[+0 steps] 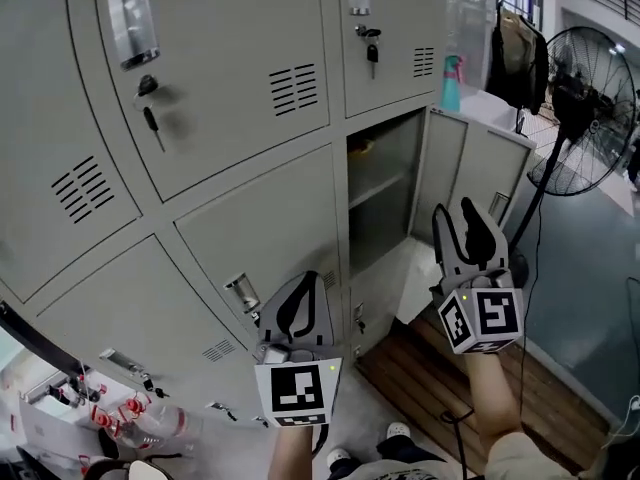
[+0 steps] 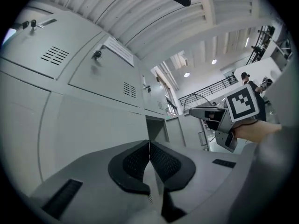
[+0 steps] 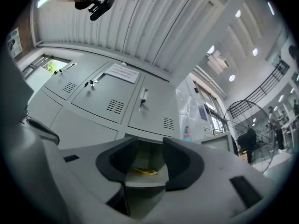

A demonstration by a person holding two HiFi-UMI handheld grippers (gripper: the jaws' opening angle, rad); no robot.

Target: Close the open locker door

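A bank of grey metal lockers (image 1: 230, 118) fills the left and centre of the head view, each door having slotted vents. One compartment (image 1: 385, 193) at centre frame stands open, with a shelf across it. Its door (image 1: 442, 183), the item to be closed, is swung out to the right of the opening, at the centre right of the frame; neither tool touches it. A pedestal fan (image 1: 585, 108) stands at the right edge, and wooden flooring (image 1: 440, 388) lies at the lower right. A dark jacket (image 1: 515, 53) hangs at the upper right, with a teal bottle (image 1: 452, 83) just left of it. The right gripper (image 1: 468, 230) is held in front of the open door's lower part; in its own view the jaws stand wide apart with nothing gripped, the open compartment showing through the gap. The left gripper (image 1: 297, 313) is at lower centre before a closed lower locker; in its own view the ribbed pads (image 2: 163, 160) meet and hold nothing. Each gripper's cube (image 1: 482, 318) carries black-and-white square patterns. A white sheet (image 3: 122, 72) is fixed to one upper door in the right gripper view; its print is too small to read. Keys (image 1: 372, 53) hang in the upper locks. A small yellow object (image 3: 145, 171) lies on the shelf.
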